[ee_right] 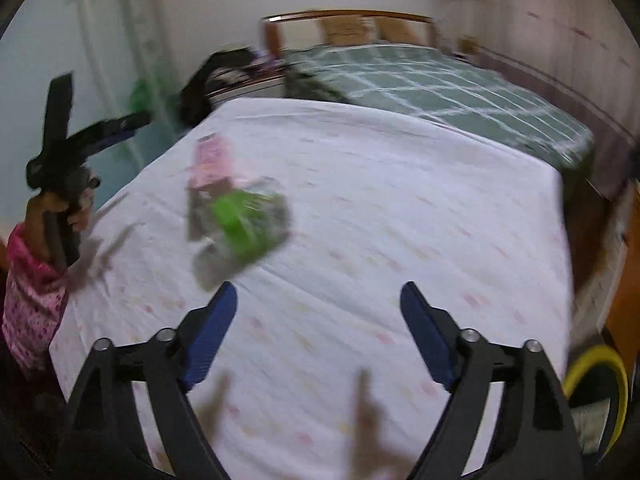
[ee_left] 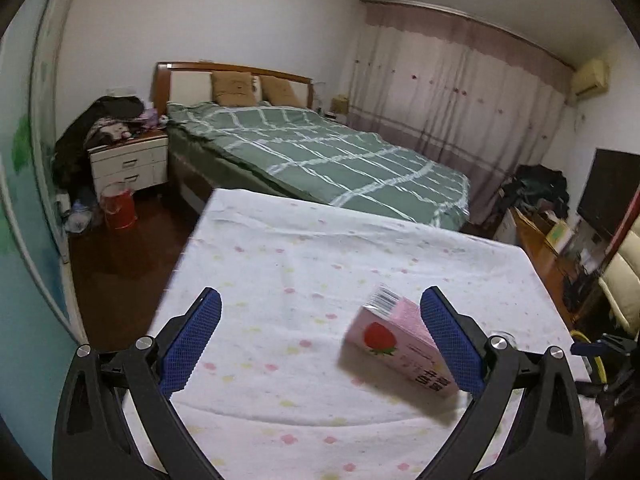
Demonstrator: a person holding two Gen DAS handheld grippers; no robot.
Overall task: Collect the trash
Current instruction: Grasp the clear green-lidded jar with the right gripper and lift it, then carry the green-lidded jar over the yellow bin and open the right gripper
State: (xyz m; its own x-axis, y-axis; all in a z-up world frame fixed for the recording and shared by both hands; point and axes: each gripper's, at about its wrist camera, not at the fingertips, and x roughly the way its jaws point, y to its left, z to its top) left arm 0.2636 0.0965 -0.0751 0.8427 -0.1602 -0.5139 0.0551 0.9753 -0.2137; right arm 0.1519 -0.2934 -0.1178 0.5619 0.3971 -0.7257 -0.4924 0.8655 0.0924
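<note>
- While the left gripper [ee_left: 320, 312] hovers over the flower-print tablecloth [ee_left: 280, 248], its blue-padded jaws stand wide apart with nothing between them gripped.
- Just inside its right finger [ee_left: 450, 340] lies a pink strawberry milk carton [ee_left: 396, 344] on its side on the cloth; whether the pad touches the carton cannot be told.
- Farther left on the floor, a red bucket [ee_left: 119, 209] stands beside the white nightstand [ee_left: 129, 164], and a bed with a green checked quilt [ee_left: 320, 152] sits beyond the table.
- From the blurred right wrist view, the right gripper [ee_right: 318, 300] is likewise spread wide and holds nothing.
- Ahead and left of it lies a green-and-clear wrapper [ee_right: 244, 224], touching the pink carton behind it.
- At far right, a yellow-rimmed bin [ee_right: 596, 392] sits below the table edge.
</note>
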